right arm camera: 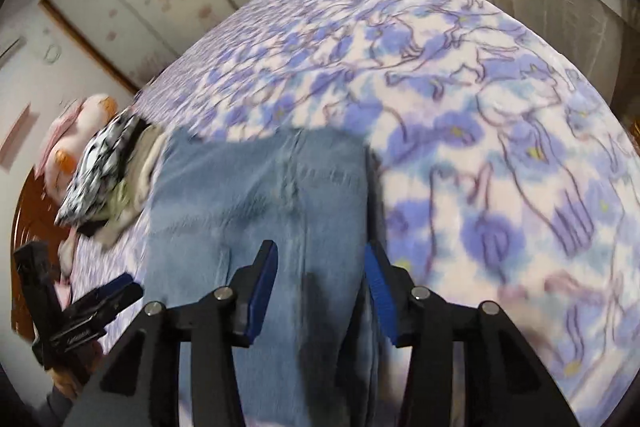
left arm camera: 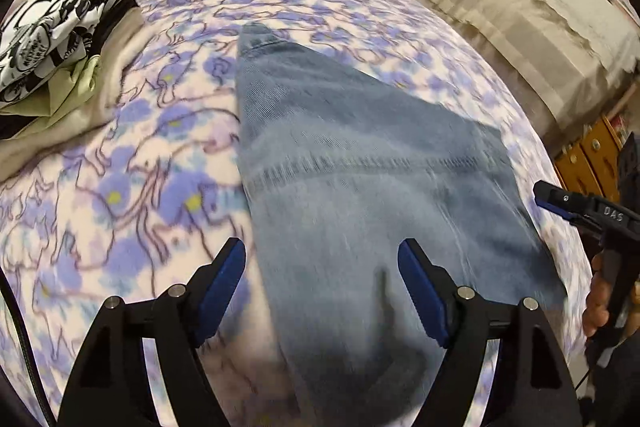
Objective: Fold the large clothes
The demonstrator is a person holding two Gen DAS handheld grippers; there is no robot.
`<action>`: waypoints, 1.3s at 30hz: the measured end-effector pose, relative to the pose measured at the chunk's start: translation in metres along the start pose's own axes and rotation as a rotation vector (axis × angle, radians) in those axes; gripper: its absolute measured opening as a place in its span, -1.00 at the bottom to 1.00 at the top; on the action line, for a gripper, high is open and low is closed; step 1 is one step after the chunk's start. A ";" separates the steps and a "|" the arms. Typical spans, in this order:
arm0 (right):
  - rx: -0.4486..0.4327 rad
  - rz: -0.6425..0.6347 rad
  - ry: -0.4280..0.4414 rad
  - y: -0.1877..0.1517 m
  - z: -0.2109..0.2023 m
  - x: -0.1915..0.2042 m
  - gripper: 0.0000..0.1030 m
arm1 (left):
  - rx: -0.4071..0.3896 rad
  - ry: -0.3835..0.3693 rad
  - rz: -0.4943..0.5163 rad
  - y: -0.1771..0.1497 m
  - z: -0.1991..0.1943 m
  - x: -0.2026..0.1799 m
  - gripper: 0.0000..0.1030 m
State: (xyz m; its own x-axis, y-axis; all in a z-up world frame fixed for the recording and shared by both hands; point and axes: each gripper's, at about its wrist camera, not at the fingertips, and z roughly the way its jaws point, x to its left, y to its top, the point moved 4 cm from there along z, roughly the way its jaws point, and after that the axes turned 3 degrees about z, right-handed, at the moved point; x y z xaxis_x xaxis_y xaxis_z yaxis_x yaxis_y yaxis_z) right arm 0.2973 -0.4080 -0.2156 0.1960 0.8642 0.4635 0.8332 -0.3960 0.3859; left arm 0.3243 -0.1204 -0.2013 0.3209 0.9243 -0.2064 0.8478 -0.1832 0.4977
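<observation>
The jeans (left arm camera: pixel 360 167) lie flat on the bed (left arm camera: pixel 152 167), on its floral blanket, apparently already doubled over w/ a stitched seam crossing the denim. In the left wrist view the long axis runs from near the camera toward the far end of the bed, narrowing to a small dark-stitched tip at the far end; wider part is nearest the grippers.

Left gripper (left arm camera: pixel 322 279): fingers spread wide, above the near-left edge of the denim, nothing between the pads. Right gripper (right arm camera: pixel 322 287): fingers partway apart over the near-right edge, also not clamped on cloth; edge sits below the gap. Both views are blurred, so exact contact w/ fabric is hard to call.

Left of the jeans, well apart, a stack of folded clothes (left arm camera: pixel 60 47) sits on the bed; pink plush toy (right arm camera: pixel 80 131) beyond it.

Risks, as I judge it: grabbing only the top layer of denim, so the fold splits & the lower layer drags. Uneven pick-up btwn the two hands would skew the next fold off the long axis. Denim is heavy & could slip from a shallow pinch.
</observation>
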 end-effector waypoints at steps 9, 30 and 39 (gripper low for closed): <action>0.028 -0.035 -0.057 0.038 0.051 0.000 -0.77 | 0.023 0.023 0.013 0.038 0.041 0.010 0.15; -0.043 -0.259 -0.037 -0.078 -0.028 0.040 -0.57 | -0.112 0.049 0.131 -0.048 -0.035 -0.045 -0.08; -0.039 -0.144 -0.099 -0.099 -0.034 0.001 -1.00 | -0.078 0.106 0.039 -0.074 -0.024 -0.023 -0.13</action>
State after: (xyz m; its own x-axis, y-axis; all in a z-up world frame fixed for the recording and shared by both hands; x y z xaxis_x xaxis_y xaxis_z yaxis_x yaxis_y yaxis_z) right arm 0.1978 -0.3786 -0.2263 0.1275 0.9384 0.3212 0.8363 -0.2758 0.4739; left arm 0.2441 -0.1196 -0.2131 0.3029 0.9480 -0.0980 0.7991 -0.1966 0.5682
